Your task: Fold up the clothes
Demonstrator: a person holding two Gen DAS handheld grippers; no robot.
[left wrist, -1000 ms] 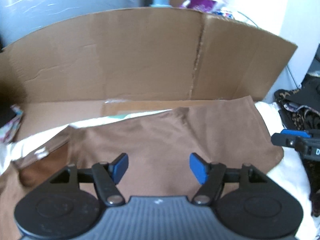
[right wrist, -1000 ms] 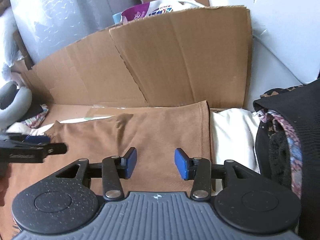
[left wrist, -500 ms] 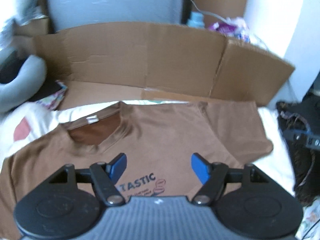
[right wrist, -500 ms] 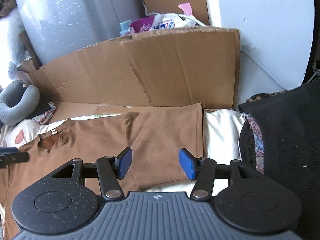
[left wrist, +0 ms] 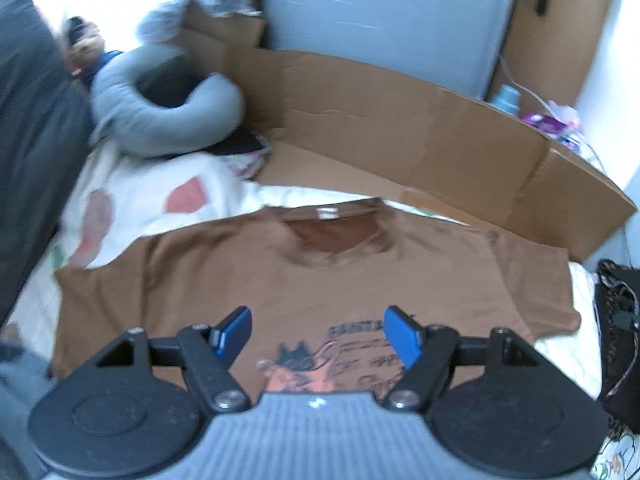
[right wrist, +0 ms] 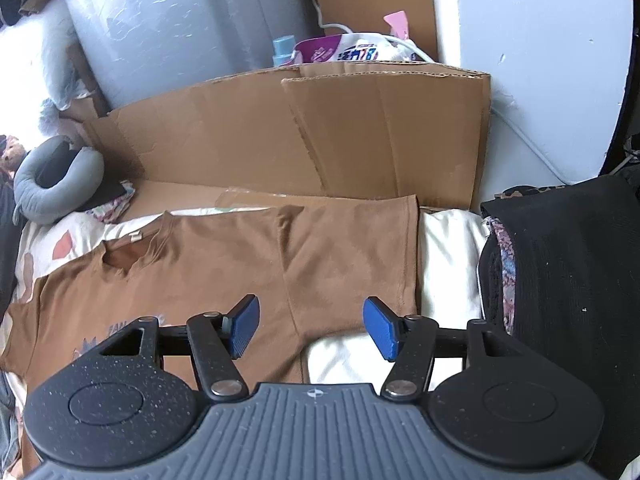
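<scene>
Brown T-shirt (left wrist: 320,280) lies spread face up on the pale patterned bedding (left wrist: 132,200), collar at the far side, print toward the near edge. No fold made yet; reads as the end of the laying-out step.

Left gripper (left wrist: 318,330) hangs above the print, jaws wide, nothing between them. Right gripper (right wrist: 310,330) hangs over the shirt's right sleeve (right wrist: 352,256), jaws opening, nothing gripped; cloth is well below the pads.

Next move, my guess: come down and pinch a sleeve or side edge, then carry it across toward the middle. The right sleeve already lies flat, an easy start.

Containers: flattened cardboard box (left wrist: 400,128) propped along the far side, nothing visibly in it. Bottle (right wrist: 283,50) and printed bag (right wrist: 352,50) sit behind it. Dark clothes pile (right wrist: 560,260) at right, grey neck pillow (left wrist: 160,116) far left.
</scene>
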